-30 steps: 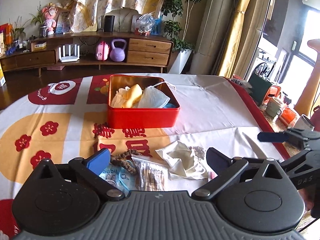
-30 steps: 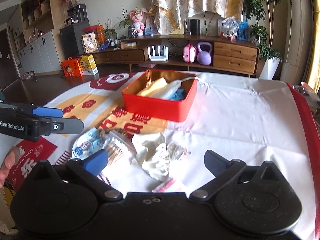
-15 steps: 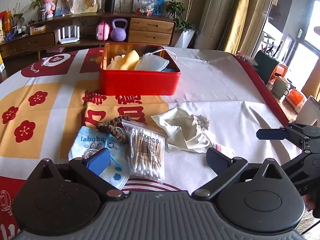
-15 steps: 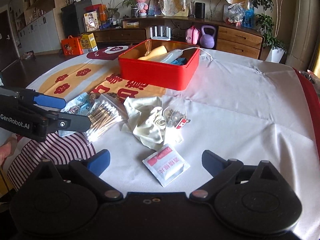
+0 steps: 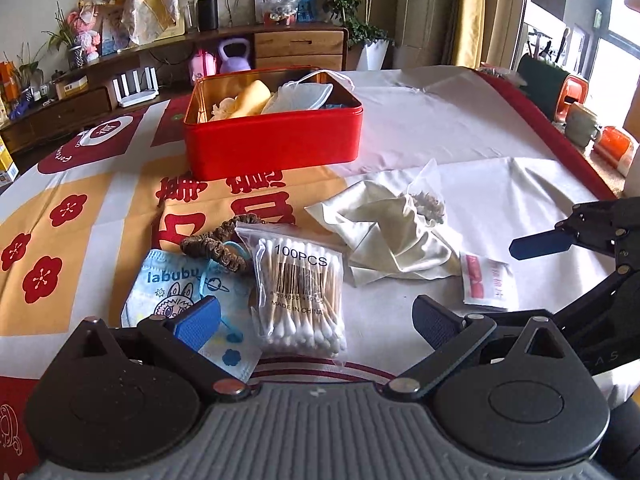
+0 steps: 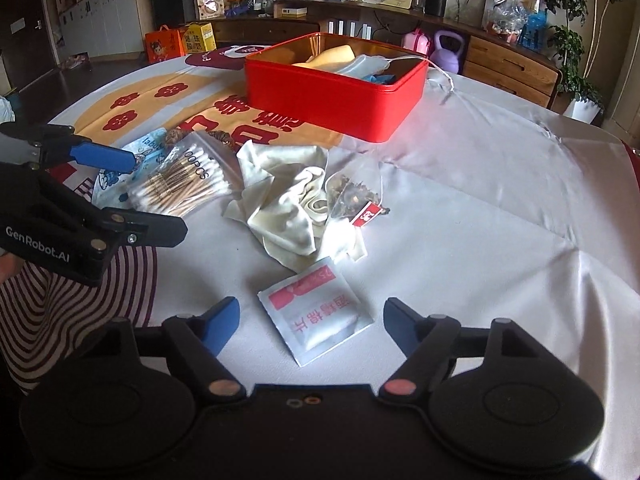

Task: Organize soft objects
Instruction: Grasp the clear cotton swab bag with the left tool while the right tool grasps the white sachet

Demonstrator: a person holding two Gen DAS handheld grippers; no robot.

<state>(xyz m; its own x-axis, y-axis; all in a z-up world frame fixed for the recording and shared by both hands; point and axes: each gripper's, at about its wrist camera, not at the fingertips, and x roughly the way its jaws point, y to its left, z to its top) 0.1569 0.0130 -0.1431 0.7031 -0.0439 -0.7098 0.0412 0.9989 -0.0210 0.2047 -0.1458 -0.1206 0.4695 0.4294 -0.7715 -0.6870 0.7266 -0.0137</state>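
1. Stuff still left to sort: the cotton swab bag [image 5: 302,296] sits right ahead of my left tongs [image 5: 316,320], between the two tips. The kids' face mask [image 5: 176,292] is under the left tip, and the brown scrunchie [image 5: 218,242] is just beyond that.
2. My right tongs [image 6: 310,322] are over the white-and-red sachet [image 6: 316,314], which lies flat between the tips. Further out from them is the crumpled cream cloth [image 6: 288,200], with a tea bag [image 6: 352,194] resting against it.
3. Both sets of tongs are wide open with nothing in them.
4. The red tin [image 5: 274,136] is well ahead of both, past the pile, lid off, already holding a mask and some yellow bits.
5. I reckon I'm at the picking-up step, roughly halfway through, going by the tin.
6. Next move as I see it: drop the tips to the table and pinch. The sachet's flat, so I'd need to catch an edge. The swab bag is slippery plastic, so squeeze the middle.
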